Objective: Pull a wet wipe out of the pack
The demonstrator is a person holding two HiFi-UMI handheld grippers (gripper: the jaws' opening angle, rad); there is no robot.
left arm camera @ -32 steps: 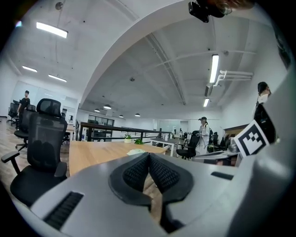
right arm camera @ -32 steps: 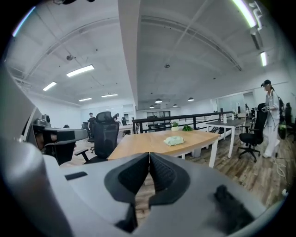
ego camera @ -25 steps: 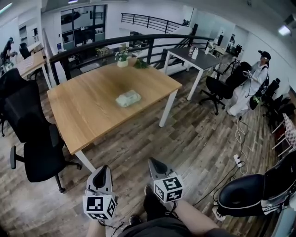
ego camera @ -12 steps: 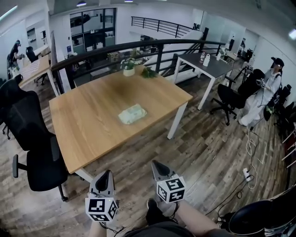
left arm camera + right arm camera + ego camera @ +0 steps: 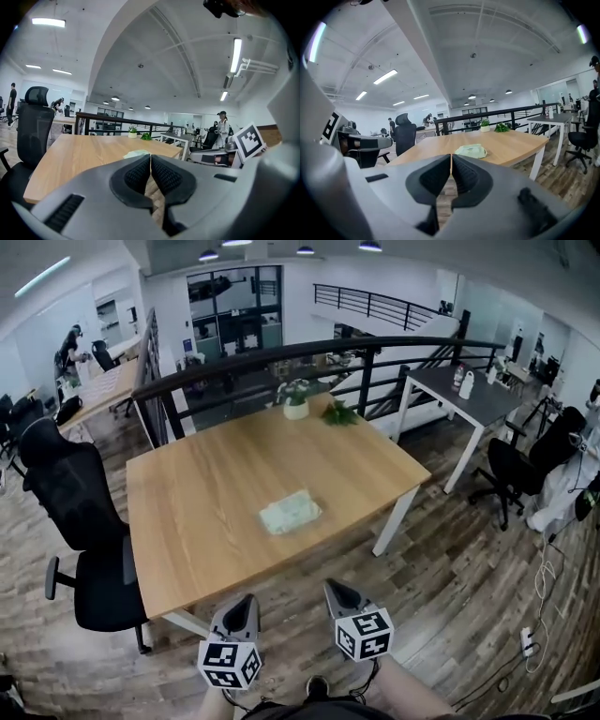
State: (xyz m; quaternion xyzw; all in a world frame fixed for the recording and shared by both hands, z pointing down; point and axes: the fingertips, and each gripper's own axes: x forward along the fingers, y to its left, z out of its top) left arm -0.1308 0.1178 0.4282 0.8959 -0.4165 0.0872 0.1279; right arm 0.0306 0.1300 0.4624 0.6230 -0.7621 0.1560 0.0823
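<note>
Open-plan office on a mezzanine: wooden desks (image 5: 206, 502), black swivel chairs (image 5: 89, 521), ceiling strip lights (image 5: 234, 55), black railing (image 5: 309, 351).

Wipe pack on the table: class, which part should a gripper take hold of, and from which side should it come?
Probably one short end of the pack, coming down from above on the near side. It lies flat and low on the table and looks soft, so a level approach would likely push it. Its opening is too small to make out.

A black chair (image 5: 75, 493) stands beside the wooden table (image 5: 206, 493), perhaps touching.
</note>
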